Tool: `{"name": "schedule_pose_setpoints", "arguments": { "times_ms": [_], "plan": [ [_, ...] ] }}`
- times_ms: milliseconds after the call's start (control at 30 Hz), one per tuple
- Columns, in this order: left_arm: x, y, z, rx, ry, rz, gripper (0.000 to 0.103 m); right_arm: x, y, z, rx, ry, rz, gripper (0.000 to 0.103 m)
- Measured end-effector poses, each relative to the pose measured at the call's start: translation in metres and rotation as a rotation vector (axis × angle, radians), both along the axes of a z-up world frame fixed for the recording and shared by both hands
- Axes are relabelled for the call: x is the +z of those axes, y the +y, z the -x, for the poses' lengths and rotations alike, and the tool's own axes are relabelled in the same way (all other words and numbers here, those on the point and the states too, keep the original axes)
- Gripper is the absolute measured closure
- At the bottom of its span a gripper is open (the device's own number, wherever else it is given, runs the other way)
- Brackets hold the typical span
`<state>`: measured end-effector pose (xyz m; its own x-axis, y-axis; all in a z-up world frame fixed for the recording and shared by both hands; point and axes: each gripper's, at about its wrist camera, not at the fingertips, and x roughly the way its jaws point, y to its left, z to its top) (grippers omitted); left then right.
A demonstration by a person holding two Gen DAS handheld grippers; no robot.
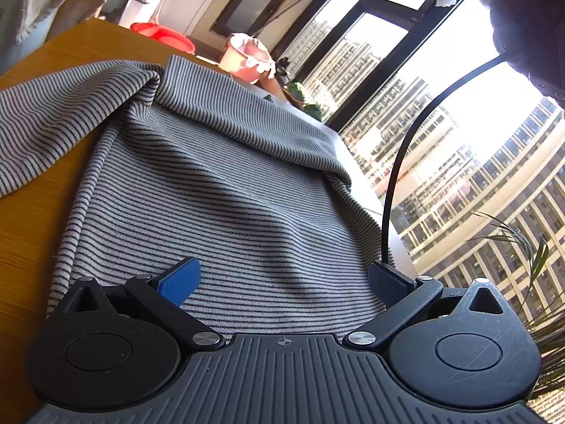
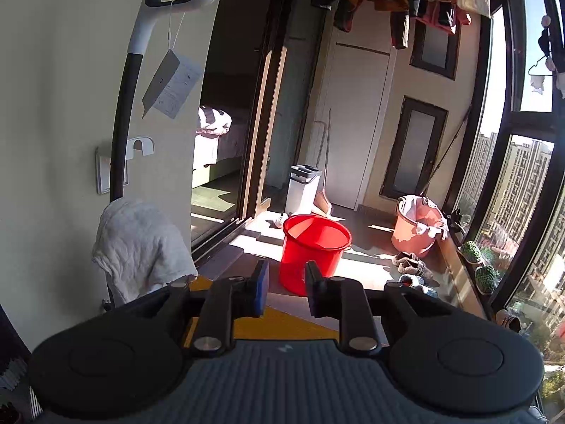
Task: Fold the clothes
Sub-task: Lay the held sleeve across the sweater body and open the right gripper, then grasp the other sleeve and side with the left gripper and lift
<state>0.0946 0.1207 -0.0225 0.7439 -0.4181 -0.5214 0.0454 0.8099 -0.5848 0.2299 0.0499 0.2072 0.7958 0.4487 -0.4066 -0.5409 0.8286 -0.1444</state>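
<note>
L gripper (image 1: 282, 279) tilted down over striped shirt (image 1: 219, 176), jaws wide; R gripper (image 2: 285, 291) aimed at red bucket (image 2: 314, 247) at 12, jaws narrow, empty.

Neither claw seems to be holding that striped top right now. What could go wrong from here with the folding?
1. The striped top lies bunched, one side draped past the table's far edge; it might slide off.
2. The left gripper is wide open over the cloth; a careless pinch could catch several layers.
3. The right gripper points away towards a red bucket, empty, so it must find the cloth again.
</note>
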Motion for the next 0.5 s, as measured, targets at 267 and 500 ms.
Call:
{"name": "schedule_pose_setpoints", "arguments": {
  "times_ms": [267, 500],
  "plan": [
    [-0.008, 0.007, 0.005, 0.016, -0.038, 0.073, 0.0, -0.024, -0.085, 0.017, -0.037, 0.103, -0.131, 0.065],
    [0.0, 0.0, 0.007, 0.037, -0.027, 0.023, 0.0, -0.078, -0.143, 0.067, 0.092, 0.267, -0.355, 0.041]
  ]
}}
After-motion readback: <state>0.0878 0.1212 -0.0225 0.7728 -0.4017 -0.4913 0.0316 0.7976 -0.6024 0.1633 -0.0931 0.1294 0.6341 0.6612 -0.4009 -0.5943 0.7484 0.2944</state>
